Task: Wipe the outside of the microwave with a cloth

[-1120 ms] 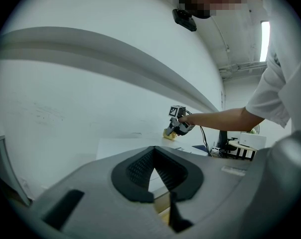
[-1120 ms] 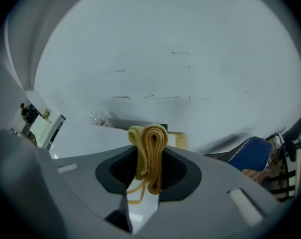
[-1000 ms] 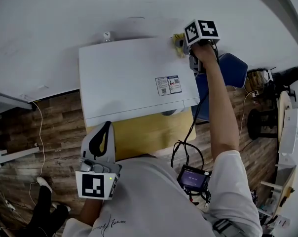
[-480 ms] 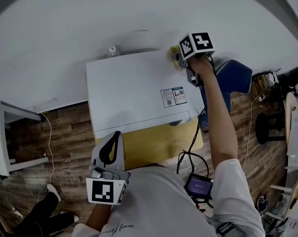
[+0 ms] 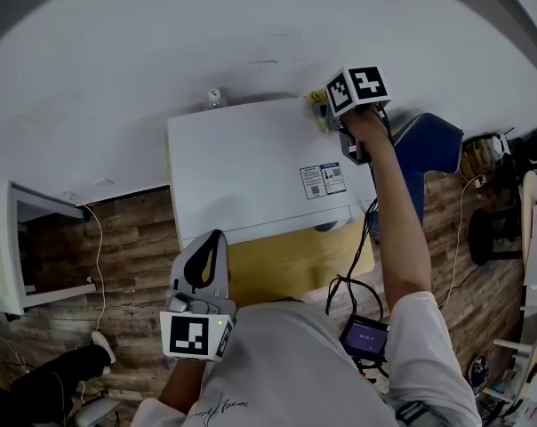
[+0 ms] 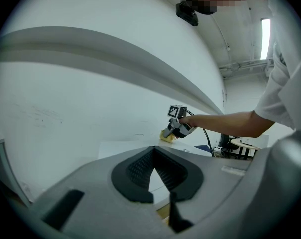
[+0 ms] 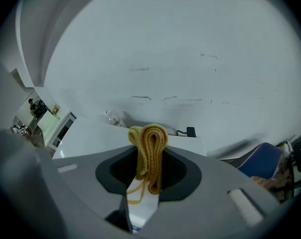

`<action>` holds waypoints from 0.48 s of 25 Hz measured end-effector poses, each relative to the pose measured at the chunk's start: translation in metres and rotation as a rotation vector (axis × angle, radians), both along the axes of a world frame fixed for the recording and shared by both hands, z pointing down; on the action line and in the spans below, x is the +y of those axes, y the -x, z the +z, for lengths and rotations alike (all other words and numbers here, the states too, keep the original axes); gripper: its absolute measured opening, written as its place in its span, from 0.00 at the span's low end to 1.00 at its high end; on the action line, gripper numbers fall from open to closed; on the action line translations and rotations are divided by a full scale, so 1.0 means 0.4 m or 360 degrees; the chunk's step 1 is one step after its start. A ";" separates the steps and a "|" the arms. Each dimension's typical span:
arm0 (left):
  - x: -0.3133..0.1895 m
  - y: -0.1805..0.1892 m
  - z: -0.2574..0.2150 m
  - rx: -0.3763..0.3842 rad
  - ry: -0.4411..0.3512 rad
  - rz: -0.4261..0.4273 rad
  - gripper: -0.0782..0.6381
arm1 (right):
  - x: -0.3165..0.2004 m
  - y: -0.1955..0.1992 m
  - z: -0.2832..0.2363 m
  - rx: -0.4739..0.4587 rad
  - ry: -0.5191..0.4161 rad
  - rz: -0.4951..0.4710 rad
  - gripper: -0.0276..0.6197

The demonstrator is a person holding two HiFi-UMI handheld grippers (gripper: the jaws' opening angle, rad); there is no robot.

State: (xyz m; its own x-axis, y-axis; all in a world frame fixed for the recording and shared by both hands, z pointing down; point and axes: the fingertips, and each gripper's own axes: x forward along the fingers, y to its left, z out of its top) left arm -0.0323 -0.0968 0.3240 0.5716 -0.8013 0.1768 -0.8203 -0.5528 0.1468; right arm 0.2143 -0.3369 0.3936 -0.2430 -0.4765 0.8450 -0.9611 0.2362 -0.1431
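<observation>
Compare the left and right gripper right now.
The right gripper clamps the yellow cloth; the left gripper is shut on nothing. The right gripper sits at the microwave's far right corner; the left gripper hangs near the person's body, off the microwave. Both carry a marker cube.

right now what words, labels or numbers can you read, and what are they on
None can be read.
Sticker on the microwave top: print and codes, too small.
Script on the shirt: too small.
Small lit screen: blurred.
Marker cubes: patterns only, no words.
</observation>
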 end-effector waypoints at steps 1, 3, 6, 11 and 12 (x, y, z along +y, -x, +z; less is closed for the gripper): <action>-0.006 0.004 0.000 -0.0002 0.0001 -0.0006 0.10 | 0.001 0.005 0.000 -0.0006 0.0000 -0.0002 0.22; -0.017 0.009 0.000 -0.0003 0.0001 -0.0019 0.10 | 0.001 0.017 0.001 -0.0017 0.0001 -0.0011 0.22; -0.028 0.012 -0.002 -0.0001 0.0000 -0.0031 0.10 | 0.003 0.036 0.000 -0.0016 0.0001 -0.0030 0.22; -0.030 -0.003 0.001 -0.0028 -0.0023 -0.0012 0.10 | 0.001 0.068 0.003 -0.0009 0.0010 -0.0068 0.22; -0.028 -0.007 0.003 -0.0027 -0.0020 -0.0003 0.10 | 0.001 0.076 0.003 -0.0015 0.0010 -0.0072 0.22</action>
State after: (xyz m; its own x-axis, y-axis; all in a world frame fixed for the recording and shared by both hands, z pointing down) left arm -0.0296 -0.1080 0.3250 0.5670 -0.8047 0.1762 -0.8237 -0.5529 0.1258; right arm 0.1839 -0.3366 0.3950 -0.2720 -0.4594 0.8456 -0.9481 0.2784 -0.1537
